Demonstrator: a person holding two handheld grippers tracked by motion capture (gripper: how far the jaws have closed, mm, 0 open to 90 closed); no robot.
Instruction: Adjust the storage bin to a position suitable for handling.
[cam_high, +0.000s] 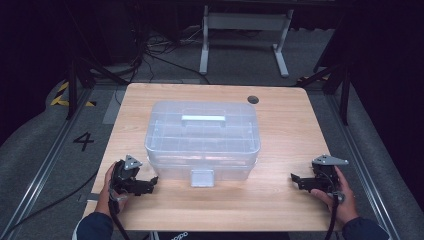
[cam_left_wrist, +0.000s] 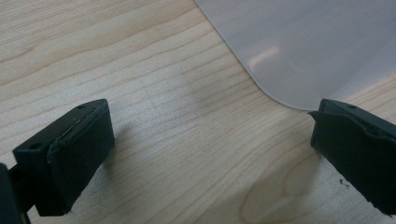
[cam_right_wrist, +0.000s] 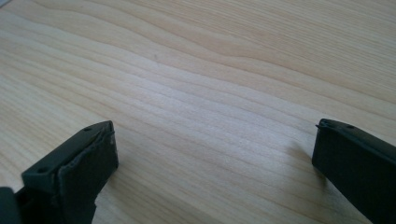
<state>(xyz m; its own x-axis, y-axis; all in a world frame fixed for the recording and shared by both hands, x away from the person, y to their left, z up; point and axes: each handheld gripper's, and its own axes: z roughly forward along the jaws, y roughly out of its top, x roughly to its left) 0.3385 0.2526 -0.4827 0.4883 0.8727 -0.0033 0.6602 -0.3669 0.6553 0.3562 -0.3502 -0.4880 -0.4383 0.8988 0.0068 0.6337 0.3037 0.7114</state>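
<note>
Your left gripper (cam_high: 150, 184) and right gripper (cam_high: 298, 179) rest on the table (cam_high: 280, 130), jaws wide and empty, flanking the latched storage box (cam_high: 202, 140), probably ready to open it.

Dark navy sleeves (cam_high: 95, 225); black grippers, grey three-cornered plates (cam_high: 132, 162), trailing black cables (cam_high: 116, 220).

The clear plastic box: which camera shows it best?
The high view: the whole clear plastic box sits mid-table, lid, handle and front latch visible. The left gripper view catches just one rounded corner; the right gripper view looks at bare wood.

Translucent frosted plastic box (cam_high: 202, 135), matt pale wood-grain table (cam_high: 280, 195)
</note>
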